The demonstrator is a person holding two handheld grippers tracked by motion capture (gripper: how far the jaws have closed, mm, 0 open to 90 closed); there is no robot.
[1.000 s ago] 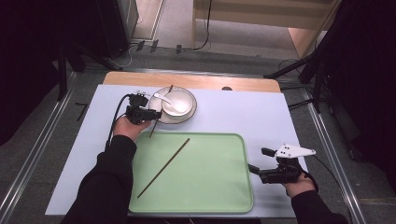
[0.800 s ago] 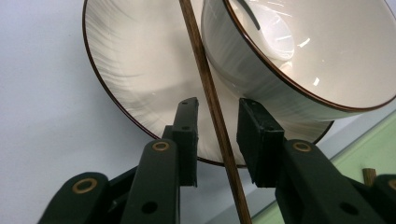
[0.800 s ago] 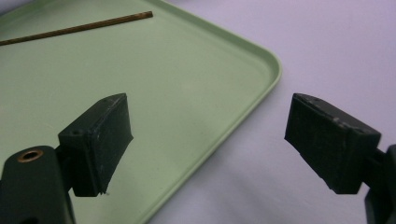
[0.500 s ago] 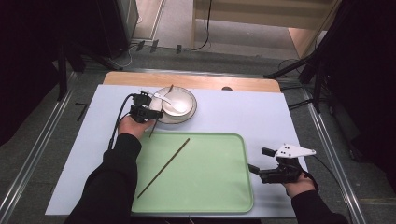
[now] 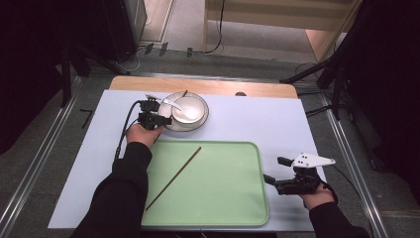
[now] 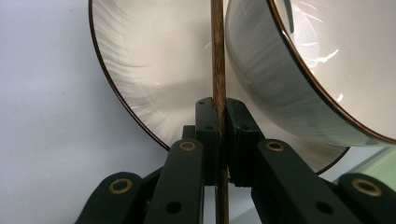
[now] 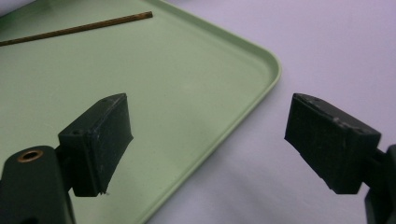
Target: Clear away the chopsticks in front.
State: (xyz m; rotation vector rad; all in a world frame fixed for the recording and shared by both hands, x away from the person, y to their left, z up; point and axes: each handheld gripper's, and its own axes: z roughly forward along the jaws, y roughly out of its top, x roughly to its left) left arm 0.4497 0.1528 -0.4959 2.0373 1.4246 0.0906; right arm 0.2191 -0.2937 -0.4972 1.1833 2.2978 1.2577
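Note:
My left gripper (image 5: 162, 119) is shut on a brown chopstick (image 6: 217, 56) at the left rim of a white plate (image 6: 140, 70). The stick runs across the plate, close beside the white bowl (image 6: 289, 70) standing on it. In the high view the bowl (image 5: 195, 103) holds a white spoon (image 5: 179, 109). A second chopstick (image 5: 173, 177) lies slantwise on the green tray (image 5: 223, 198), and its end (image 7: 79, 29) is also in the right gripper view. My right gripper (image 5: 275, 169) is open and holds nothing. Its jaws straddle the tray's right rim (image 7: 224, 135).
A pale lilac mat (image 5: 257, 119) covers the table, and a strip of wood (image 5: 198, 85) borders its far side. Metal rails run along both sides. The left gripper's black cable (image 5: 124, 129) loops over the mat to the left of the plate.
The left hand has shifted only slightly beside the plate, still gripping the chopstick. The right hand and its gripper have stayed where they were.

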